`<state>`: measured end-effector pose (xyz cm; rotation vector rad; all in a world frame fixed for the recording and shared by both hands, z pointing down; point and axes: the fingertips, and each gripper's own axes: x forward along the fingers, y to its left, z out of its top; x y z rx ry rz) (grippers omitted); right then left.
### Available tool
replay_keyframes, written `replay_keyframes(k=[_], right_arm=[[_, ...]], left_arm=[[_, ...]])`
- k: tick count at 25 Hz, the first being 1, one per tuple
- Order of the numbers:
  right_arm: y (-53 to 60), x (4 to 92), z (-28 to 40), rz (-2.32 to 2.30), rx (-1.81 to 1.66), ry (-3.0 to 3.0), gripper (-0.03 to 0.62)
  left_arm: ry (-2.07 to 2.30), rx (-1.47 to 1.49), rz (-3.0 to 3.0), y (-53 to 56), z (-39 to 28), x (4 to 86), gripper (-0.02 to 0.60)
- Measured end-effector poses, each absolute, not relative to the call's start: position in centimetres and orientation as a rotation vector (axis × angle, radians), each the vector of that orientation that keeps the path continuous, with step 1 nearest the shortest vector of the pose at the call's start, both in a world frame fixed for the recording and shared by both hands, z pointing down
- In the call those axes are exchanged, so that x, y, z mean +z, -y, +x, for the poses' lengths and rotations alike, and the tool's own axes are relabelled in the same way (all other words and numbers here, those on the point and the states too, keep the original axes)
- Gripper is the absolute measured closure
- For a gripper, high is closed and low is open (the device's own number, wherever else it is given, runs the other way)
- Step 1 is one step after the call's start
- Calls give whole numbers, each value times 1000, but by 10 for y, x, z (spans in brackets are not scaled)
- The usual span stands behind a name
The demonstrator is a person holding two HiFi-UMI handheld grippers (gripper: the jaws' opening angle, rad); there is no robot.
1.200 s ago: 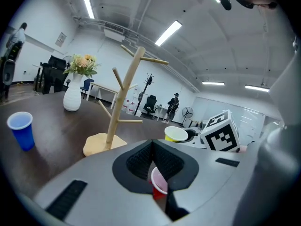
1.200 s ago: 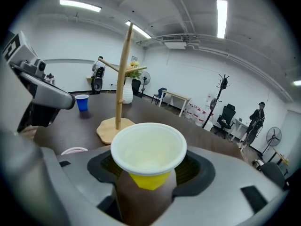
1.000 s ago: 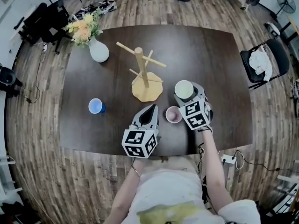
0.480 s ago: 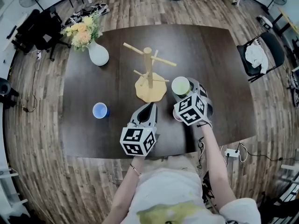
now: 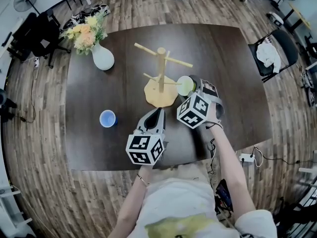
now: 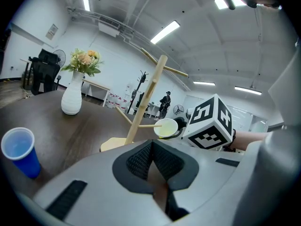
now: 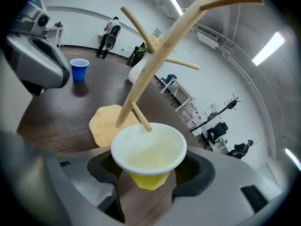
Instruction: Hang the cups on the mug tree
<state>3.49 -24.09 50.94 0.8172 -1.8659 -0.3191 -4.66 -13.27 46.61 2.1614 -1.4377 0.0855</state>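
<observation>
Right gripper view: what's in the jaws? /mk

Yellow cup point(image 7: 148, 157), white inside. The right gripper point(image 7: 146, 175) pinches it by the sides, one jaw on each flank. The cup's mouth faces the camera. /jo

Where is it relative to the mug tree point(image 7: 155, 55)? /mk

Right at it, off the table. The tip of a low peg point(image 7: 141, 117) sits at the far edge of the cup's rim. Can't tell if they touch. In the head view the cup is just right of the trunk, above the tree's base point(image 5: 159, 94). /jo

Left side? /mk

The left gripper point(image 6: 151, 147) has its jaws pressed together with nothing between them. It hovers over the dark table point(image 5: 237, 83) on the near side of the base, pointing toward the tree. /jo

Other cups? /mk

A blue cup point(image 5: 107, 118) stands upright on the table, well left of the left gripper and apart from the tree. /jo

Anything else on the table? /mk

A white vase point(image 5: 102, 57) with flowers, at the far left corner. /jo
</observation>
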Motion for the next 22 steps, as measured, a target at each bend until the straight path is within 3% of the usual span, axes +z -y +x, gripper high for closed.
replay_keyframes(k=[22], right_arm=[[244, 510, 5, 708, -658, 1597, 289]], left_arm=[[1458, 61, 2141, 128, -73, 469, 565]])
